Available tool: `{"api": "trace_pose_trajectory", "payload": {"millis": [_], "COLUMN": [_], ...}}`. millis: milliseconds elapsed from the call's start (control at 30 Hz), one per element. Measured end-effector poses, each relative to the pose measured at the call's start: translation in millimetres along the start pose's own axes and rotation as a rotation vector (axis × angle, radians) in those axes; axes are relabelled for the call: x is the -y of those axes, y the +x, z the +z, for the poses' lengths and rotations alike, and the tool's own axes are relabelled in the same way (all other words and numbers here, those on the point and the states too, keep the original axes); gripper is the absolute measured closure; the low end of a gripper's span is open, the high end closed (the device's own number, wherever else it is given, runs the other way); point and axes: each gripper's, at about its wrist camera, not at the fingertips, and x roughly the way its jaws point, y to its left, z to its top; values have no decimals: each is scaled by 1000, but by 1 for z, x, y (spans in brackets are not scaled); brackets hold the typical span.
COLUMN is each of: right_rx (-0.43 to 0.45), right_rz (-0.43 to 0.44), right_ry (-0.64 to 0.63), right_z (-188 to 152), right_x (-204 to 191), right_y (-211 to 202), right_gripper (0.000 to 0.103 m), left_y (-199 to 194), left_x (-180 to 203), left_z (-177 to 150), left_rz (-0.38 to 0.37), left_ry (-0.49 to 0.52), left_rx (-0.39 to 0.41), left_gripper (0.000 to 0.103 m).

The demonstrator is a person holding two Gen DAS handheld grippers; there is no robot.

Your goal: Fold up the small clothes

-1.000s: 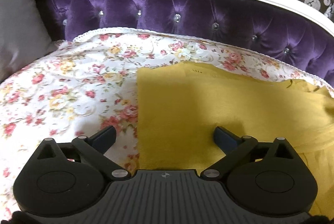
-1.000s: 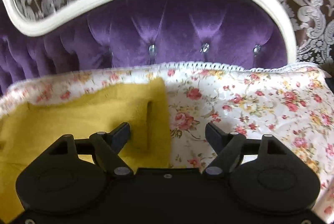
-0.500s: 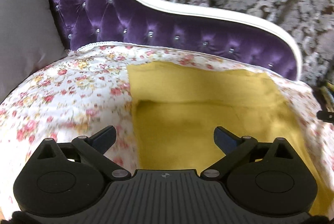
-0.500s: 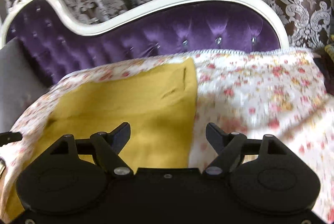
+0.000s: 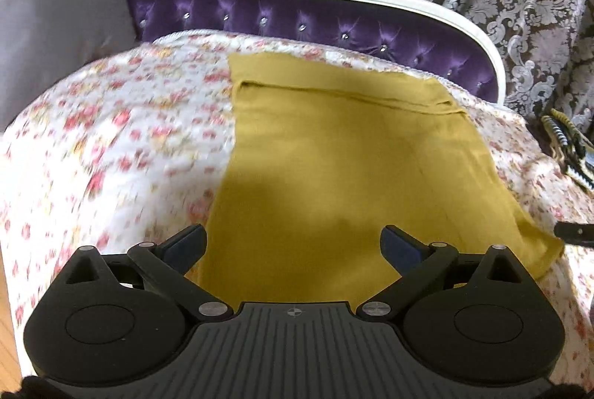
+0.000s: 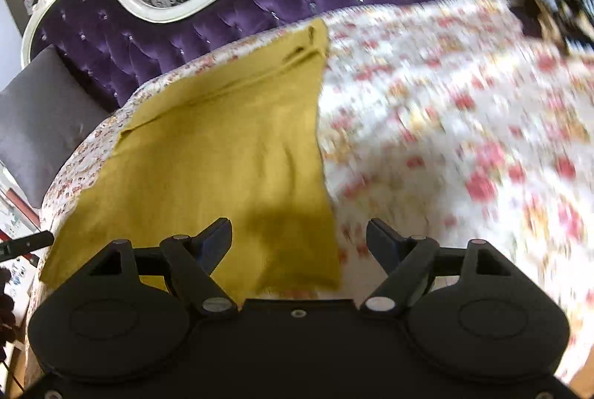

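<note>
On the flowered cover [image 5: 111, 146] of the purple sofa [image 5: 230, 1] lies the yellow cloth [image 5: 334, 153], spread flat, one band turned over along its far edge by the backrest; long axis, as best judged, runs from the near hem toward the backrest; left gripper [image 5: 293, 243] hangs above the near left part of the cloth, jaws wide apart, nothing between the pads, the left pad over the cover just off the cloth's left edge; right gripper [image 6: 299, 237] hangs above the near right corner, jaws likewise wide apart and empty, the cloth's right edge passing between them; each hand sits nearest its own corner of the near hem, cloth stretching away ahead of both; judgement: next fold likely turns on the near hem, so each gripper must drop onto its corner and pinch; right corner better lined up than left; grey cushion [image 5: 55, 9] at far left, clear of the work.
</note>
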Motion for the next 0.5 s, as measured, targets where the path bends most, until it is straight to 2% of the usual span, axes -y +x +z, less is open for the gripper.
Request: {"api": "trace_pose_trajectory", "payload": {"millis": [267,400,433,500], "right_rx": [29,43,43,39], "right_rz": [61,115,118,128], "right_ry": [123,201,208,213], "right_z": [-13,-13,-13,-13], "right_x": [22,32,33,36], "right_y": [-4,0,1,4], "right_gripper": [22,23,27,49], "left_y": [10,21,22,21], "left_x": [-9,-2,-1,-3], "left_z": [-18,-28,-30,-30], "left_rz": [21,60,66,62], "left_ry": [-24,51,59,44], "left_rx": [-46,-51,-48,-42], "left_gripper": [2,1,1,1]}}
